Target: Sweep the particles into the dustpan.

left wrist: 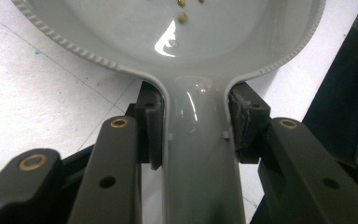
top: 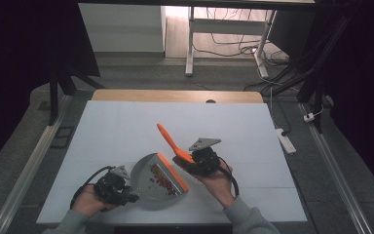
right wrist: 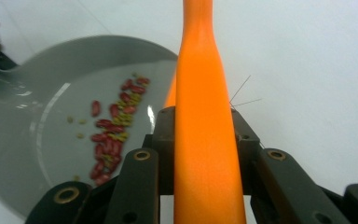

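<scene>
Grey dustpan (top: 152,183) sits on the counter (top: 117,131), beans (top: 161,178) swept in; left fingers (left wrist: 153,126) clamp its handle, right fingers (right wrist: 164,140) clamp the orange brush (top: 174,145). Next I'd park the brush and lift the pan level.

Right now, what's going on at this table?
A person is sweeping with a claw in each hand. The left claw is shut on the handle of a grey dustpan lying on the white table. The right claw is shut on the handle of an orange brush, held just beside the pan's orange lip. Red beans and smaller yellowish grains are already in the pan.
</scene>
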### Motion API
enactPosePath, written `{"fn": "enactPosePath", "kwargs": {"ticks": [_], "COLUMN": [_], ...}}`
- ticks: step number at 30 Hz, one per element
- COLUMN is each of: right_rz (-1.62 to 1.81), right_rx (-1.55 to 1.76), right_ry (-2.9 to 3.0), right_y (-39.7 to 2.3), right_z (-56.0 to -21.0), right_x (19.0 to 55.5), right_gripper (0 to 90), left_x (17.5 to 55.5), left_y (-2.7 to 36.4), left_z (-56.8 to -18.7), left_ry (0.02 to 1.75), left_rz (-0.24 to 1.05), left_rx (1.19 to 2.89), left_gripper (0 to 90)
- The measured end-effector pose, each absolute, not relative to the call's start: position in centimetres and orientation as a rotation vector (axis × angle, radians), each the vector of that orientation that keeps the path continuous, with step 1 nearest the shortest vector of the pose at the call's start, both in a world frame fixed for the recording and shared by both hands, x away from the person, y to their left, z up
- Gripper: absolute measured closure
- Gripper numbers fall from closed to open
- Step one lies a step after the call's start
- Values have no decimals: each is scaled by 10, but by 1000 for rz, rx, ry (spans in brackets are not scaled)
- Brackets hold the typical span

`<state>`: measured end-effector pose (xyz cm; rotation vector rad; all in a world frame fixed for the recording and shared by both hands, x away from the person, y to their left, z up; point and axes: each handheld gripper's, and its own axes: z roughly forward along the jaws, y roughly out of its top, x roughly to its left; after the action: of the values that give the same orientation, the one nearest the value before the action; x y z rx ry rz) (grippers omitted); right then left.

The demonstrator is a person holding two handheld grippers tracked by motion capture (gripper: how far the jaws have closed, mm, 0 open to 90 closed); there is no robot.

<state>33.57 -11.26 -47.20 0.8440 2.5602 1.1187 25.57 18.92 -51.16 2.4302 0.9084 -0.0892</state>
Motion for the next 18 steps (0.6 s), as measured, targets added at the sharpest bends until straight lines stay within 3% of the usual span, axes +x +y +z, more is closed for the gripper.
{"fn": "enactPosePath", "kwargs": {"ticks": [9, 18], "right_rz": [1058, 1155], "right_rx": [825, 851], "right_ry": [2672, 2614], "right_y": [-100, -120], "right_z": [-492, -473], "right_x": [333, 333], "right_gripper": [708, 709], "left_x": [255, 255], "left_y": [189, 190], "left_z": [-512, -514], "left_ry": [910, 900], "left_rz": [-85, -77], "left_rx": [2421, 2392], "left_gripper": [618, 617]}}
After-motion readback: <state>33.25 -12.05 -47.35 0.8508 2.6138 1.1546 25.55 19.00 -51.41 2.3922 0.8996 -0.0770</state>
